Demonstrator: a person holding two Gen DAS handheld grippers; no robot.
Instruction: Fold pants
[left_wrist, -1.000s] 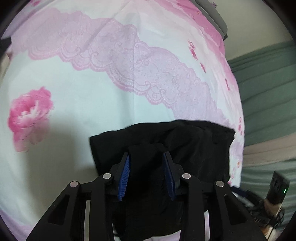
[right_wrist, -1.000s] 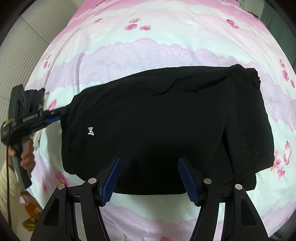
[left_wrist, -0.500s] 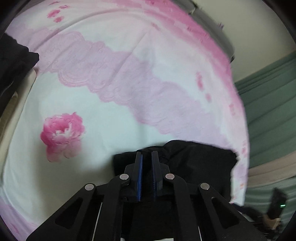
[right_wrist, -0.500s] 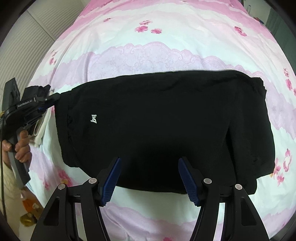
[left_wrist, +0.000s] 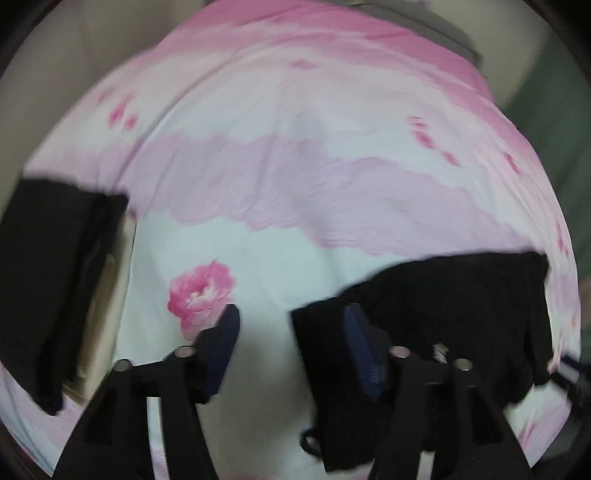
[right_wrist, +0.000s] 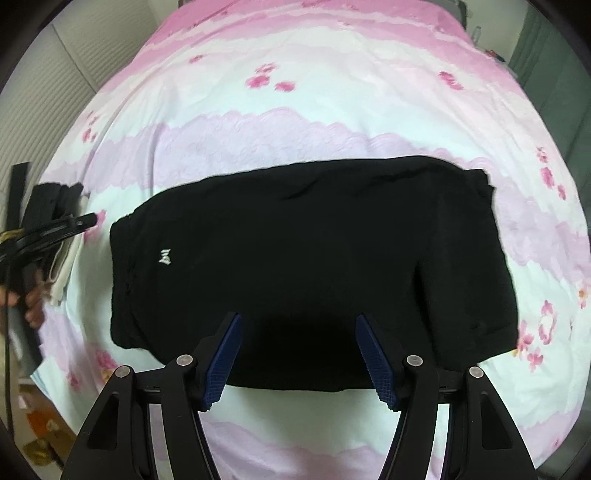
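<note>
On the pink floral bedsheet (right_wrist: 332, 110) the black pants (right_wrist: 314, 266) lie folded flat in a rough rectangle, small white logo (right_wrist: 165, 257) near the waistband end. Right gripper (right_wrist: 299, 354) hovers over the near edge w/ jaws wide apart, nothing in them. Left wrist view is blurry: left gripper (left_wrist: 291, 343) also spread, empty, right pad over the pants' corner. Only that view shows the big pink rose print (left_wrist: 201, 291) & a dark clothes pile (left_wrist: 48, 280) at far left.
</note>
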